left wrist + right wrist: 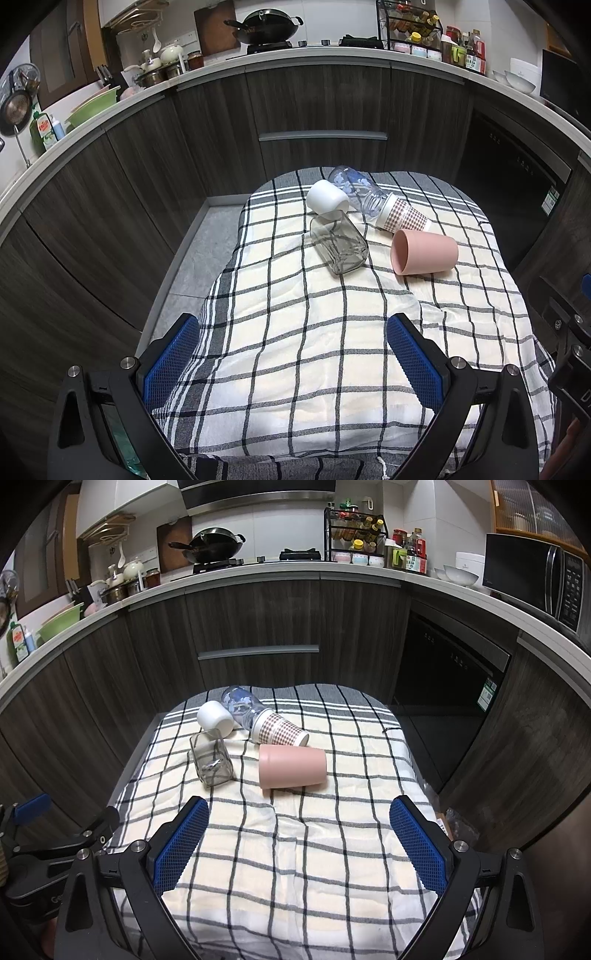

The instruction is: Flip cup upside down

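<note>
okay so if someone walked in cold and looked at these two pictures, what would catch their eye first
Probably the huddle of tipped-over cups at the far end of the checked cloth: a pink cup lying on its side nearest the grippers, a square clear glass to its left, and a white cup, a blue-patterned clear bottle and a checkered paper cup behind. Next, the left gripper and right gripper, both wide open with blue pads, holding nothing.

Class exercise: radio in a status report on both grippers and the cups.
Left gripper open, empty; right gripper open, empty. Pink cup on its side on the checked cloth, nearest. Approach unobstructed; square glass lies beside it.
</note>
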Tool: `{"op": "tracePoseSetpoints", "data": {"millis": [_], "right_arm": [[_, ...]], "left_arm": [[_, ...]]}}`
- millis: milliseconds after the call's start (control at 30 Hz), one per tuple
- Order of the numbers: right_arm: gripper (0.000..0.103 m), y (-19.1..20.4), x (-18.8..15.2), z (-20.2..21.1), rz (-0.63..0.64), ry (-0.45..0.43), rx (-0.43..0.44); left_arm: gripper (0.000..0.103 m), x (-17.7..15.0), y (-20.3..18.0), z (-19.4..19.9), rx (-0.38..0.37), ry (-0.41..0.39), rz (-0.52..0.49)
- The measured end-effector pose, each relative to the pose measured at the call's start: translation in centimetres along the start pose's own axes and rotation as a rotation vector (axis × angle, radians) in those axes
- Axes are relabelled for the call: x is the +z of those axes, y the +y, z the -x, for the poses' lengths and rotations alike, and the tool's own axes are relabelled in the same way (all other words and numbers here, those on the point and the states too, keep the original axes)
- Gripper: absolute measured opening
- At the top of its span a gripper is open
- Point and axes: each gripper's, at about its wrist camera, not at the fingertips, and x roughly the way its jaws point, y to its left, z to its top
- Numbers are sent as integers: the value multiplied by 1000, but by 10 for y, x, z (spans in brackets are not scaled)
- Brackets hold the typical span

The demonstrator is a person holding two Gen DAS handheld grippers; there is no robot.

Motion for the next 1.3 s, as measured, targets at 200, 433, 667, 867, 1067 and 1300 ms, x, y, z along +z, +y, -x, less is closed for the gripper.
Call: {"op": "tracePoseSetpoints", "data": {"millis": [200,433,667,867,1067,1300], "right_arm": [[99,0,0,0,1,0,1],[99,0,0,-1,-1,1,1],[99,-1,0,-2,-2,2,2],[99,-1,3,0,0,4,3],[99,-3,3,-5,3,0,10],[99,3,25,-19,46,-14,27]], "left_arm": [[103,0,0,0,-2,1,0],[103,0,0,0,-1,2,-1],[103,-1,1,-2,0,6,0],[103,-1,1,-4,5,1,0],[103,9,-4,-8,18,-9,8],[103,21,-3,-18,36,-6,41]]}}
